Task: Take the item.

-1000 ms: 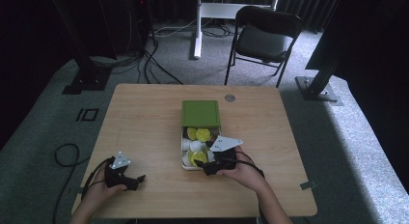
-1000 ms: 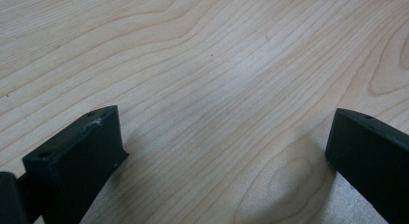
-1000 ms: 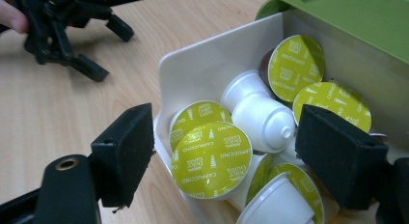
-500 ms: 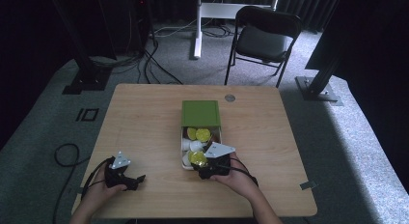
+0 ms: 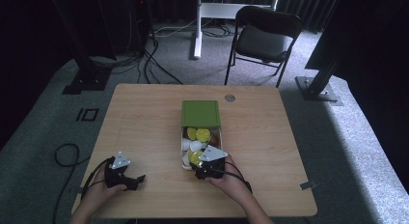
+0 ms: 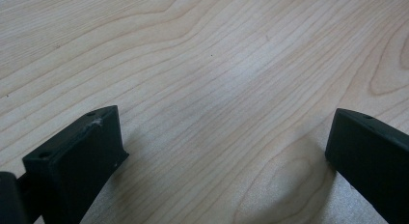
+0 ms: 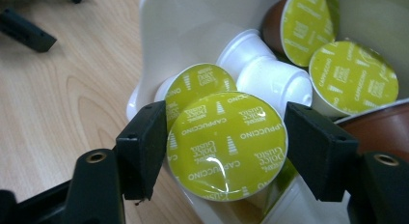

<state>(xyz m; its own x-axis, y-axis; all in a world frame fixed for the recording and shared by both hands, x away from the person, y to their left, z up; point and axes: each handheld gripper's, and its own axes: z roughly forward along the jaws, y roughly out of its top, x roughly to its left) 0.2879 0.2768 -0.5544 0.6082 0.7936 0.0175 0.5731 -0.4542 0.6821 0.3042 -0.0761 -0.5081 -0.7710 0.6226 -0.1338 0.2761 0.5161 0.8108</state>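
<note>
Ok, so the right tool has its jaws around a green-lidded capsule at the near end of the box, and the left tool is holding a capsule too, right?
Not quite. The left tool holds nothing: the left gripper view shows its jaws wide apart over bare table. The rest stands: the right tool has its jaws around a green-lidded capsule at the near end of the box.

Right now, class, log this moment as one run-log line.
right gripper: fingers closed on yellow-lidded coffee capsule in white box | left gripper: open, empty, over wooden table
</note>
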